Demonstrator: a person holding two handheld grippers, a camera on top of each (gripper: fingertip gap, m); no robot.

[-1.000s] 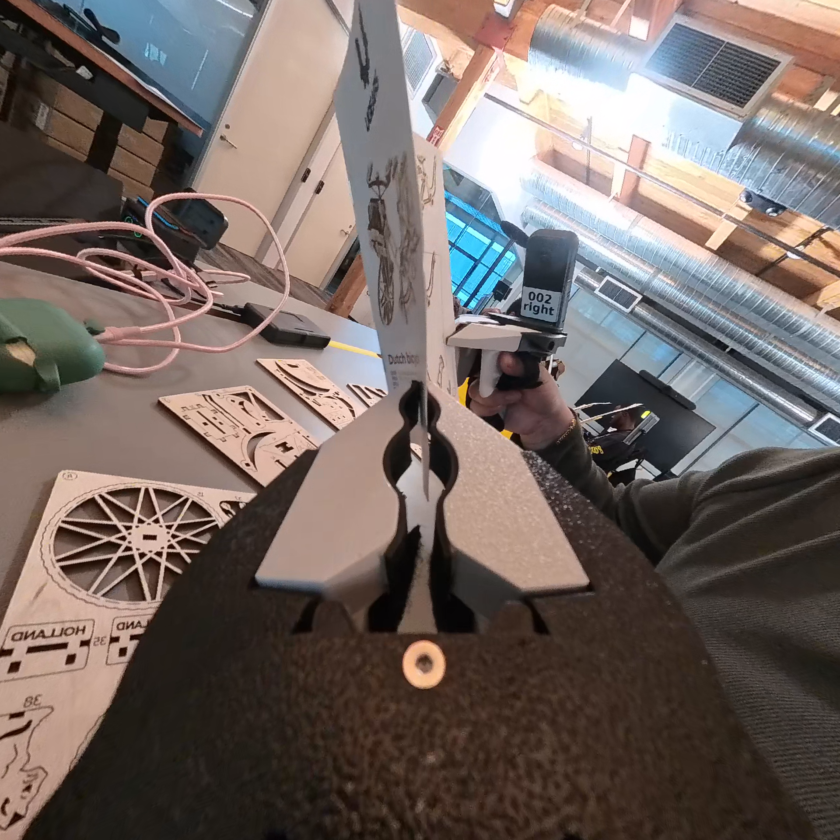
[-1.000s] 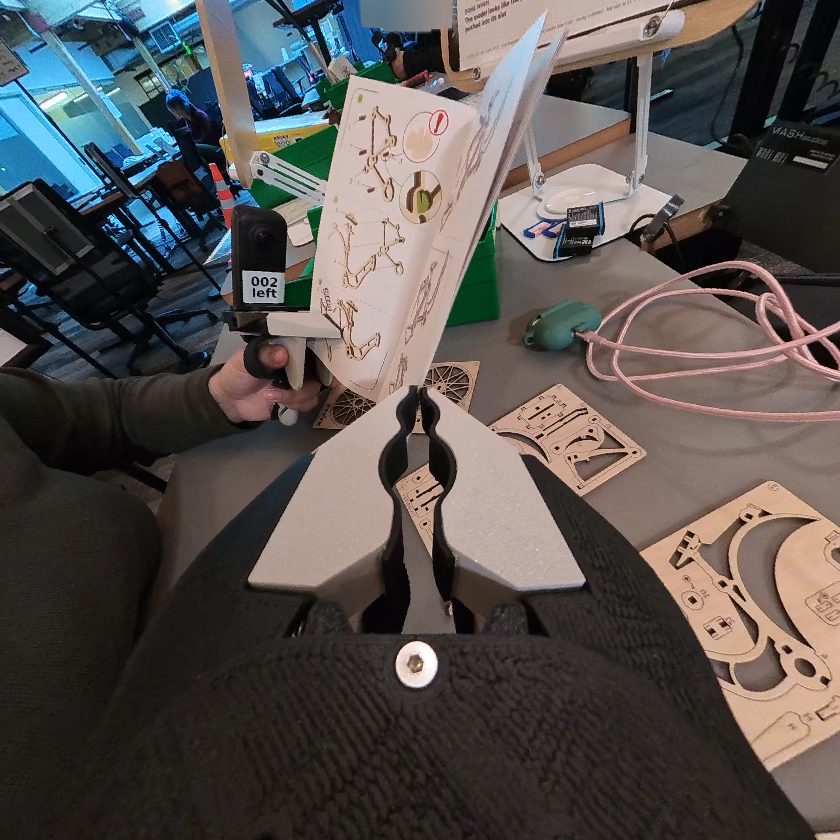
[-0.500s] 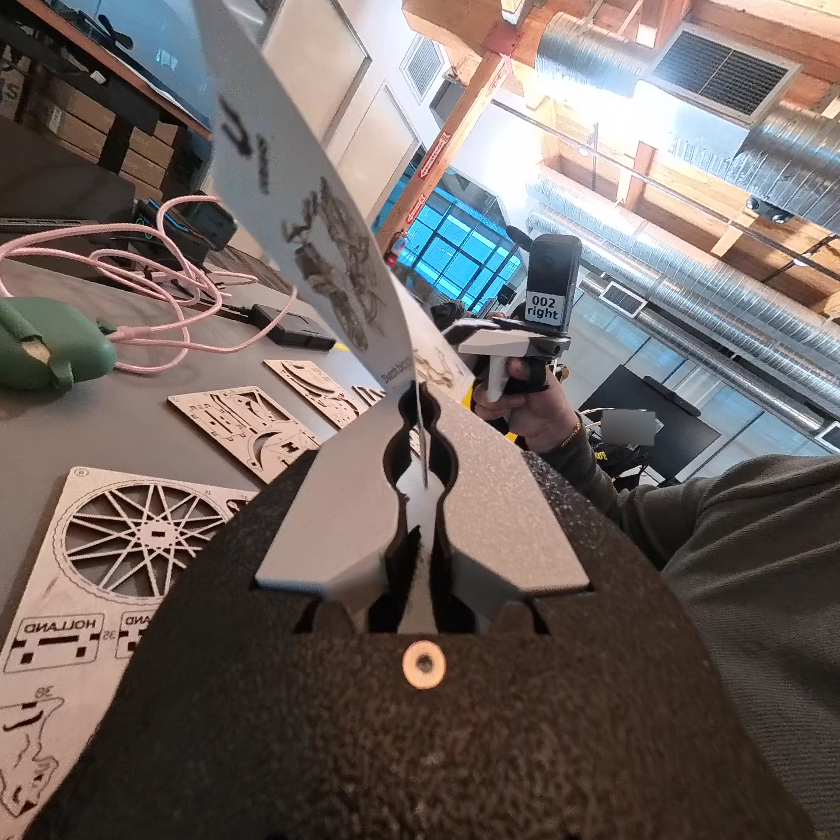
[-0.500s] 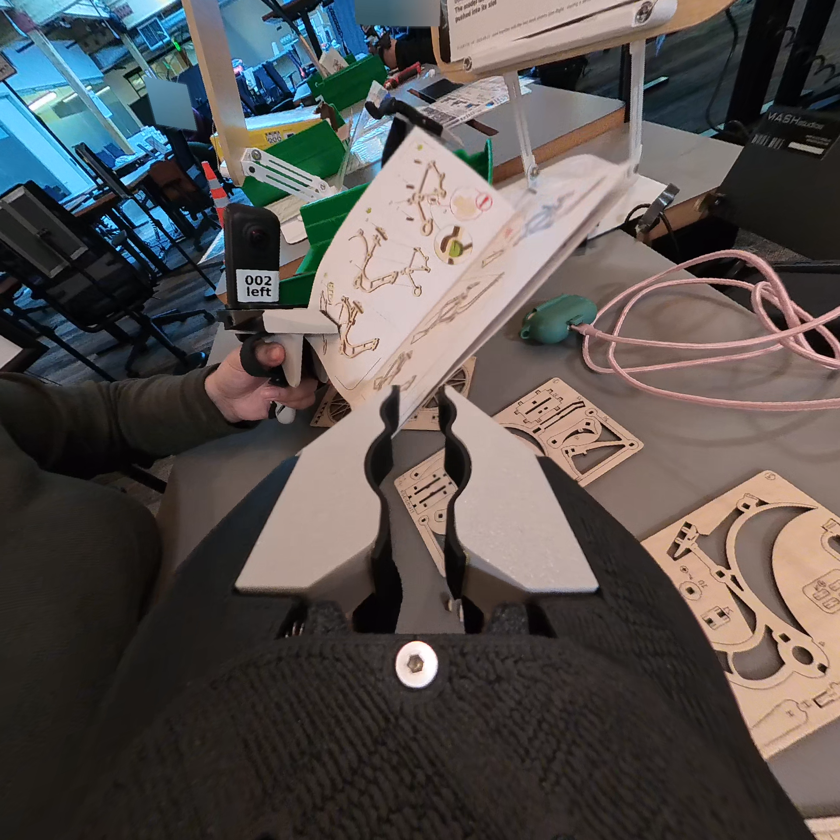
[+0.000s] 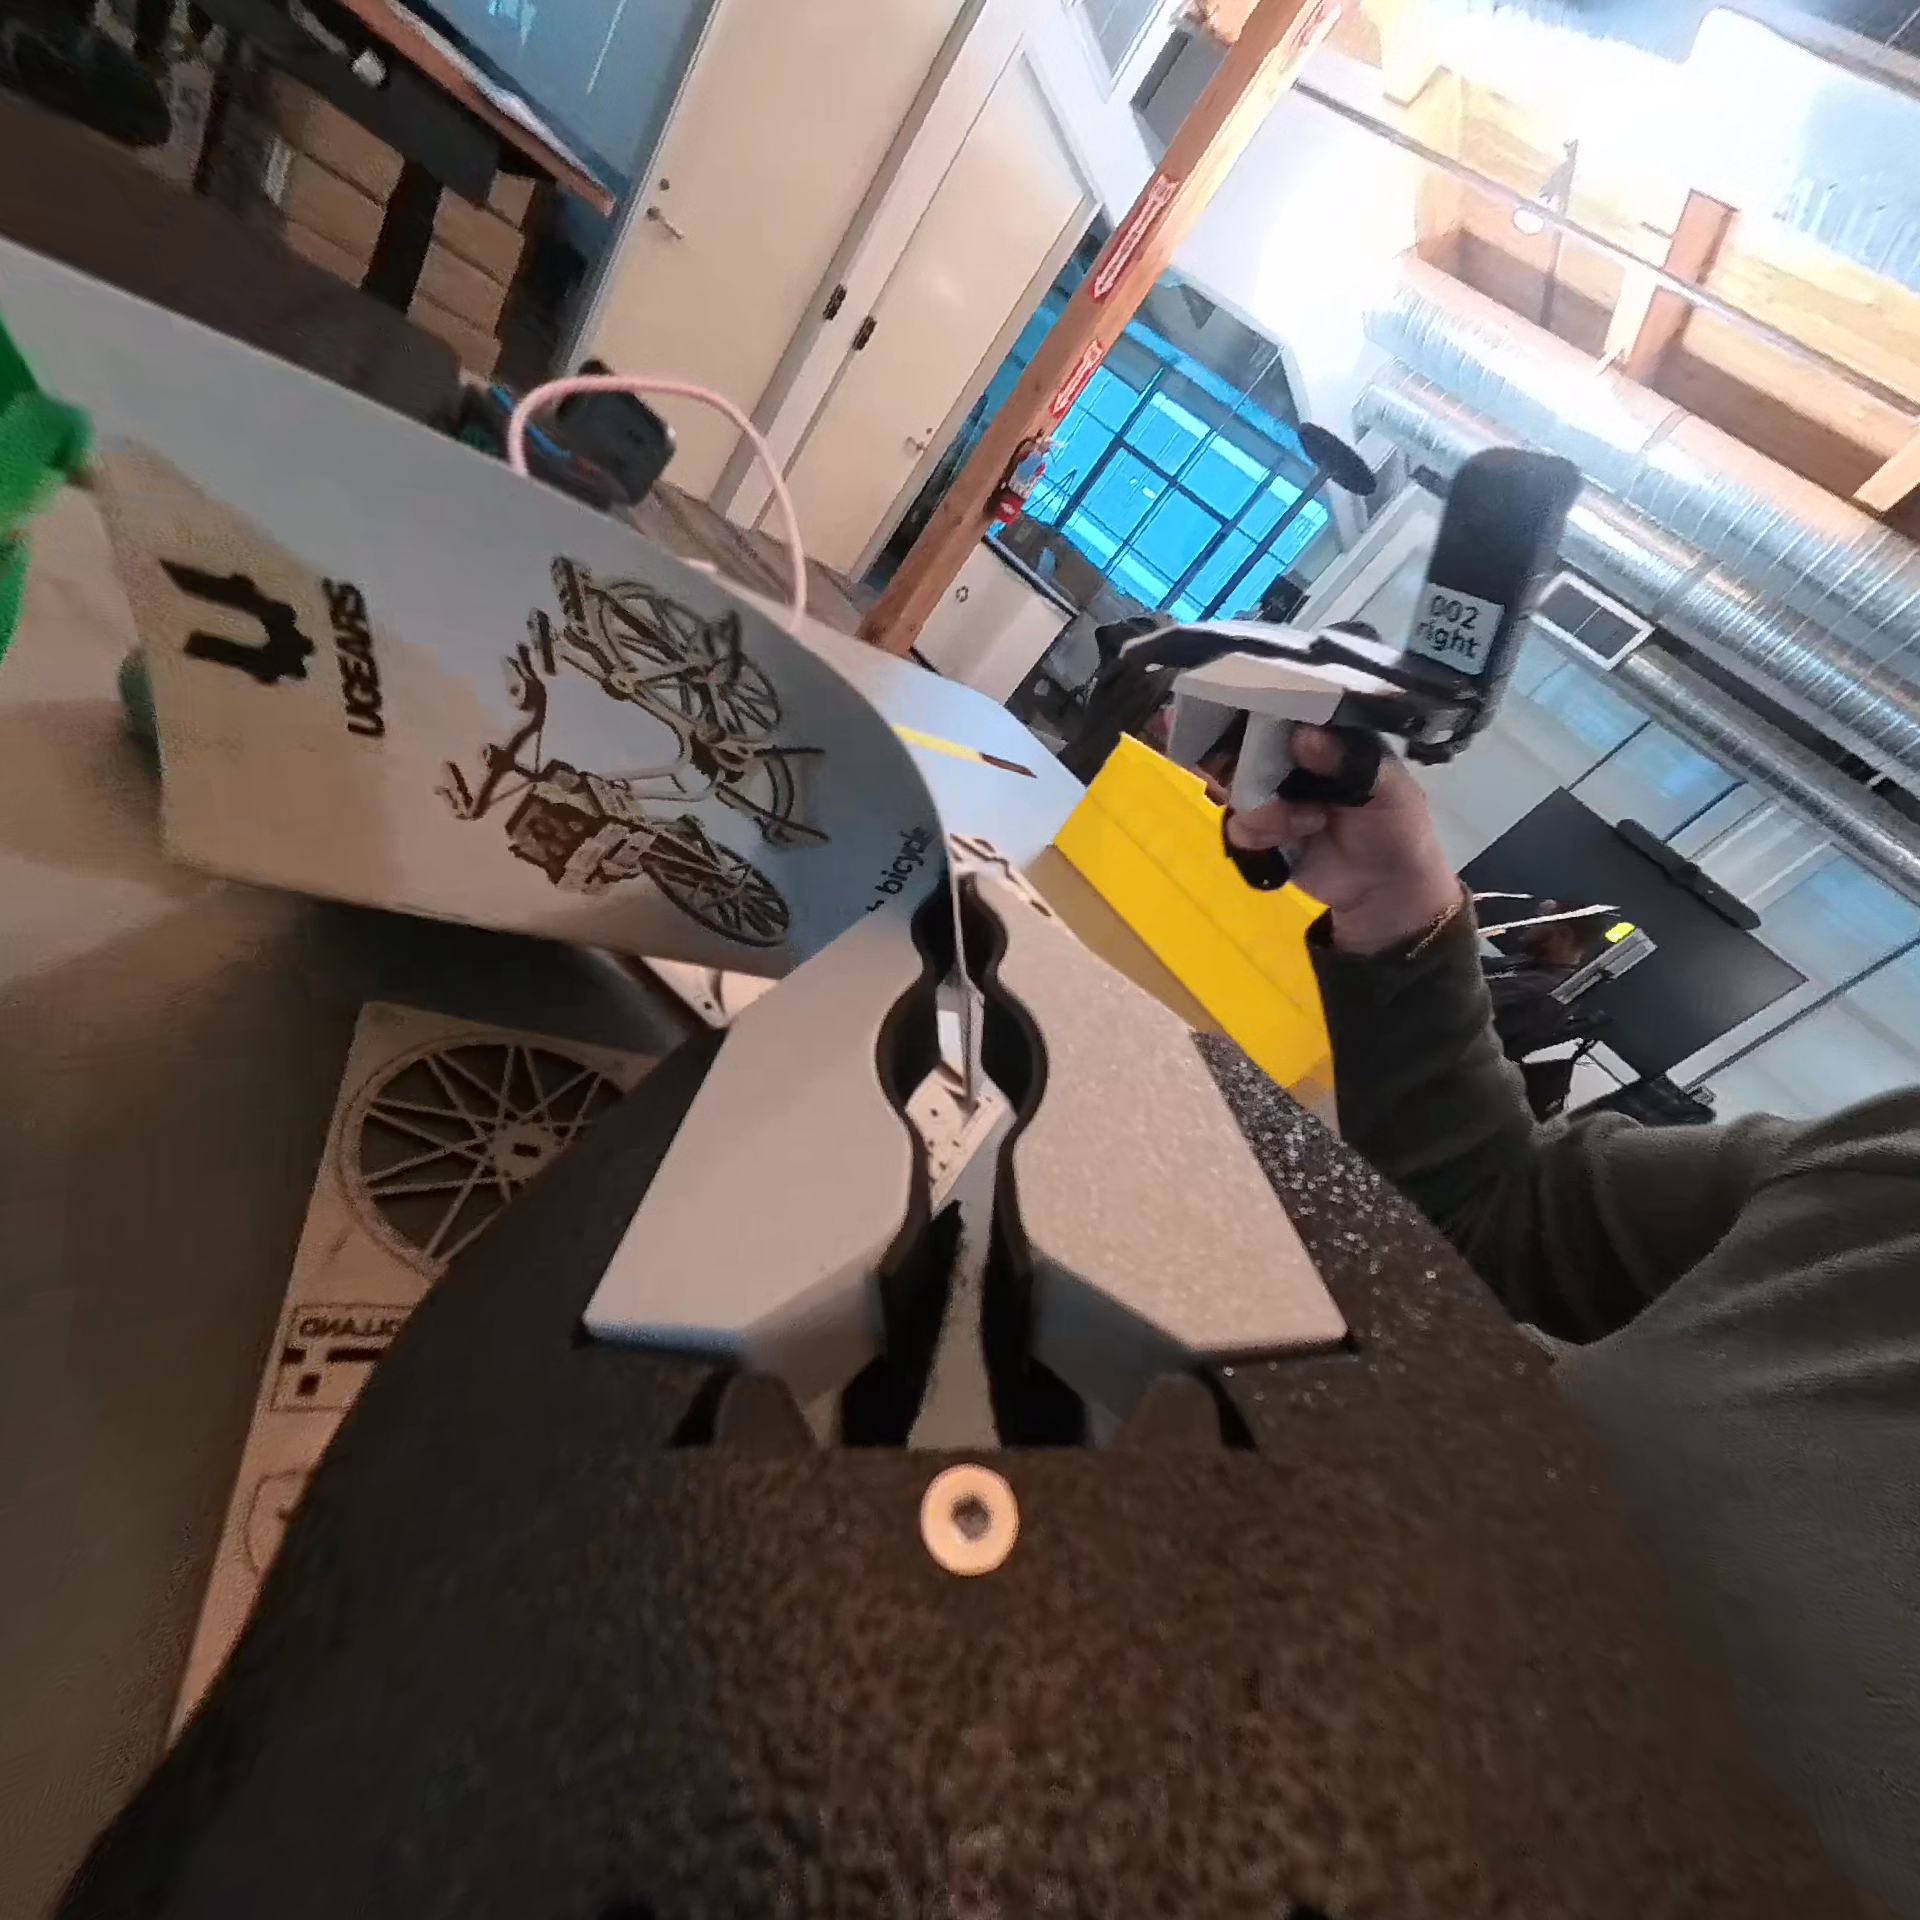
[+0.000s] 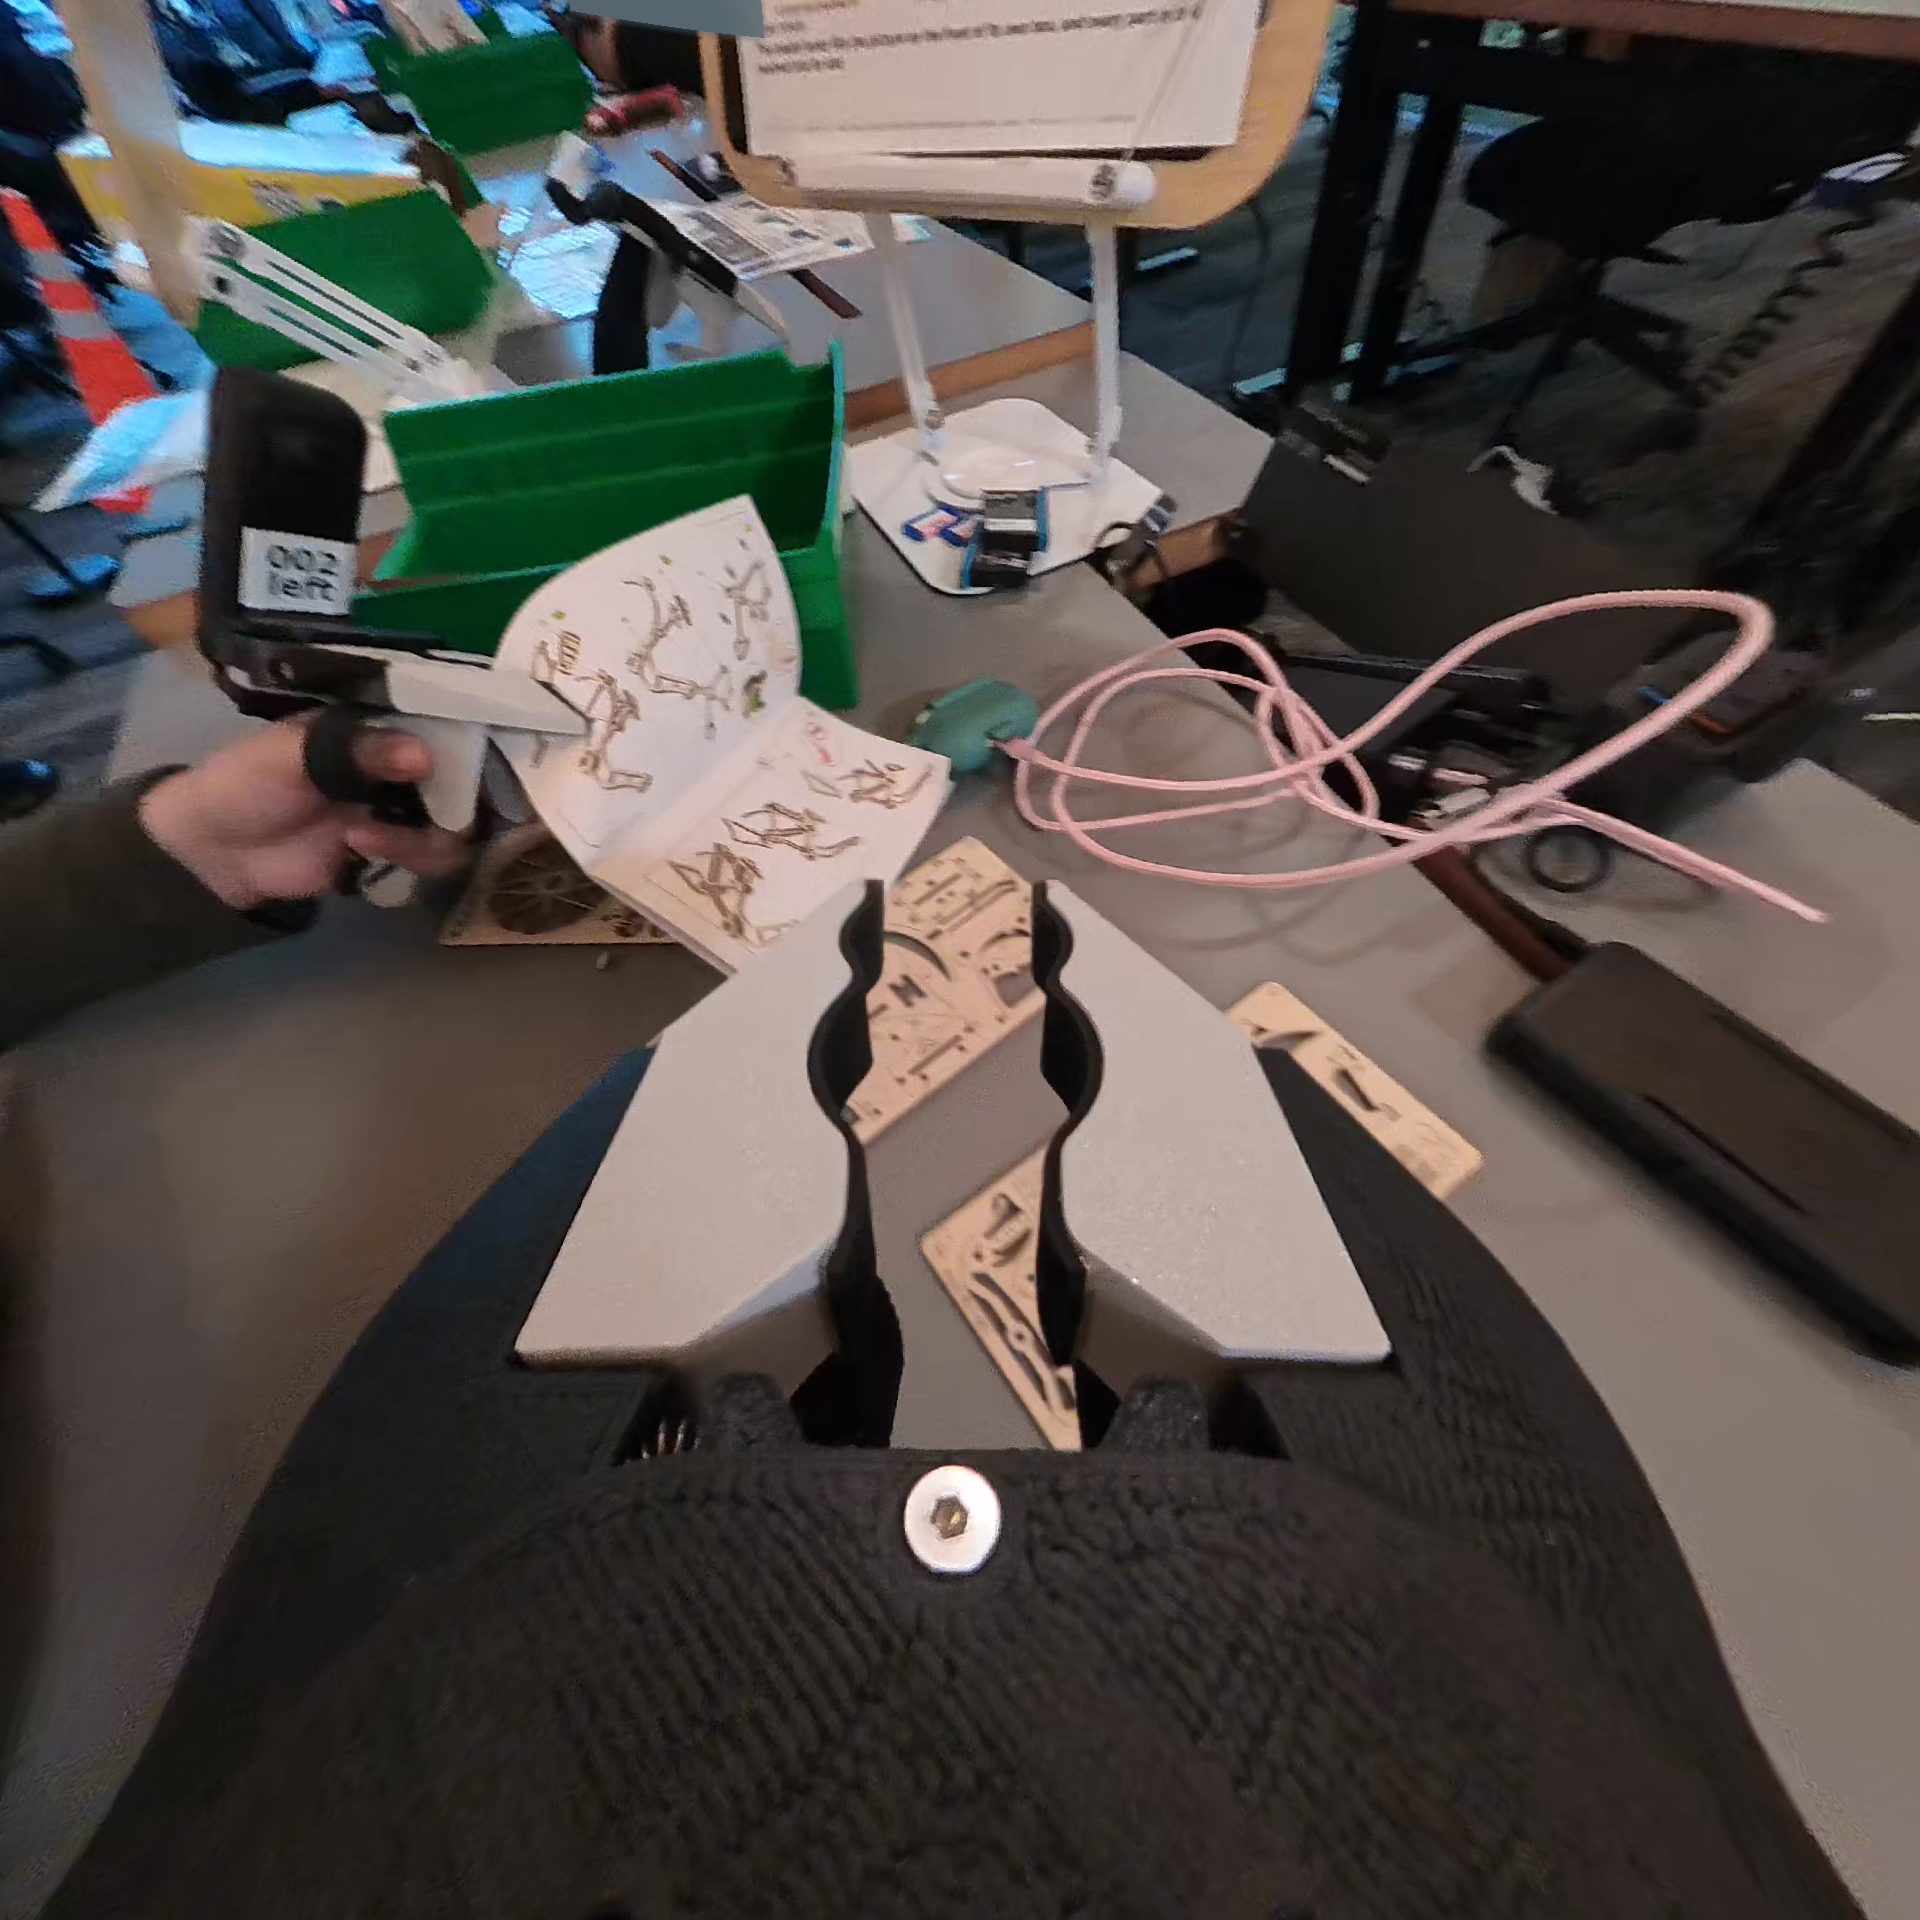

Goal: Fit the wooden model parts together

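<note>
My left gripper (image 5: 956, 914) is shut on the lower edge of a white instruction booklet (image 5: 520, 727), whose cover with a bicycle drawing droops to the left. In the right wrist view the left gripper (image 6: 571, 722) holds the booklet (image 6: 727, 748) open, its far page sagging to the grey table (image 6: 312, 1091). My right gripper (image 6: 956, 904) is open and empty above flat wooden part sheets (image 6: 1351, 1101); it also shows in the left wrist view (image 5: 1174, 665), held up apart from the booklet. A wooden wheel sheet (image 5: 468, 1132) lies under the booklet.
A pink cable (image 6: 1351, 748) loops over the table's right side, beside a teal case (image 6: 977, 717). A green box (image 6: 623, 457) stands behind the booklet. A black flat device (image 6: 1704, 1122) lies at the right. A yellow box (image 5: 1174, 862) sits beyond my left gripper.
My right gripper has opened, come off the booklet and drawn back. The booklet has swung from upright down toward the table, held by my left gripper alone.
</note>
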